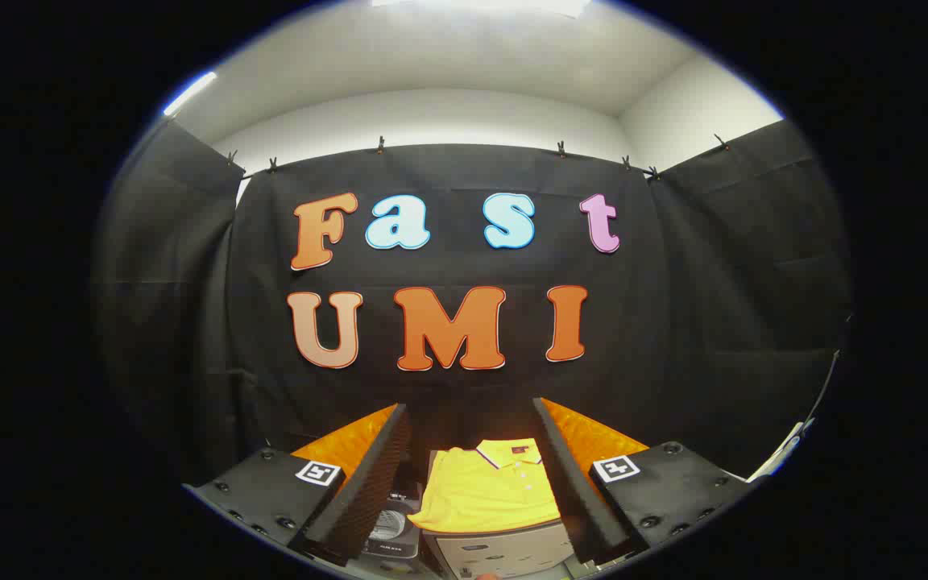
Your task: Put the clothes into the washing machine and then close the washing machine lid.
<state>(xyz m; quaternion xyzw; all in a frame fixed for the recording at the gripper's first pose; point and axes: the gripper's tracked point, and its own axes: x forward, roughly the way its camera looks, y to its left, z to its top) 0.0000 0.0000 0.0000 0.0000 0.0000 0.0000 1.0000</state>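
Lit from above by a ceiling light panel (480, 5), blown out to white glare. Second bright strip light (188, 93) up to the side. Evenly bright on the white walls (432, 113); dim and low in contrast across the black cloth (448, 403). Strong fisheye bending toward the rim, with a thin blue fringe there. Sharp mid-scene; yellow polo shirt (486, 491) vivid, unshadowed. Gripper (472, 475) fingers apart, dark, slightly soft.

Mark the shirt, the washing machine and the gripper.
shirt (486, 493): gripper view, middle of the folded yellow body.
washing machine (504, 552): gripper view, pale front panel under the shirt.
gripper (470, 471): gripper view, midway between open jaws.
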